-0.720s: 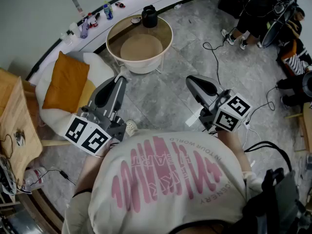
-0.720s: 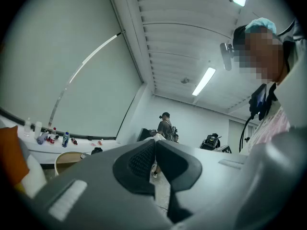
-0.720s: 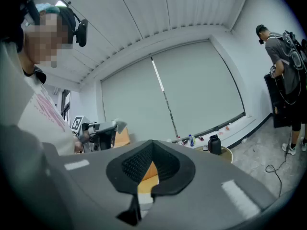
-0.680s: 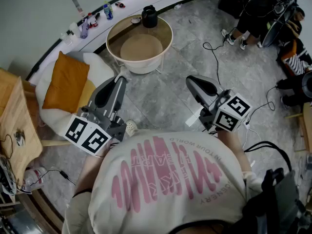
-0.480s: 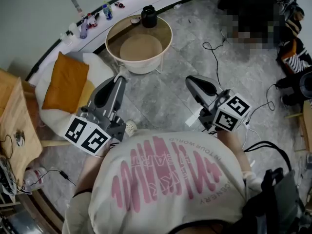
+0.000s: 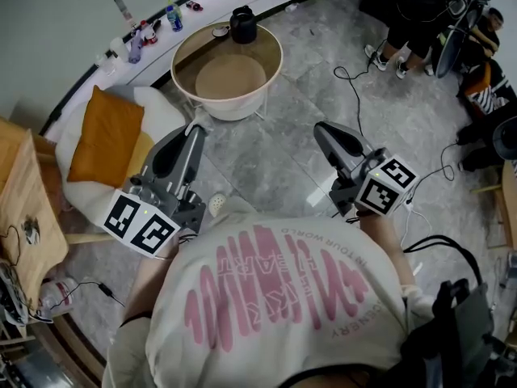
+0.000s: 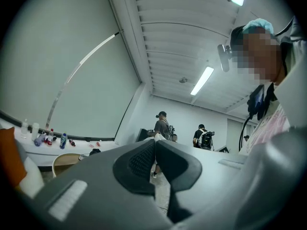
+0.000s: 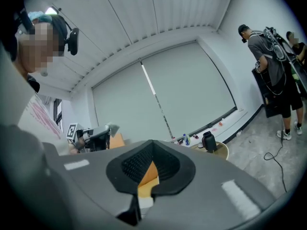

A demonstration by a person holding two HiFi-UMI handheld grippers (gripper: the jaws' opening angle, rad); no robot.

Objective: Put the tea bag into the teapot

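A black teapot [image 6: 242,24] stands on the far edge of a round, cream-rimmed table [image 6: 271,75], with a small dish [image 6: 220,31] beside it. The right gripper view shows the same teapot [image 8: 208,141] far off. I cannot make out a tea bag in any view. My left gripper [image 6: 196,129] is held in front of my body, well short of the table; its jaws are shut with nothing between them [image 7: 154,142]. My right gripper [image 6: 320,128] hangs over the grey floor to the right, its tips [image 8: 152,142] also together and empty.
A white armchair with an orange cushion [image 6: 105,136] sits left of the table. Bottles [image 6: 153,27] line the curved window ledge behind it. A wooden table [image 6: 24,208] is at far left. Cables [image 6: 355,79] trail on the floor; people [image 6: 420,14] stand at upper right.
The head view has shifted slightly, so the table and teapot sit a little higher and further left. Both grippers stay shut and empty in front of my body.
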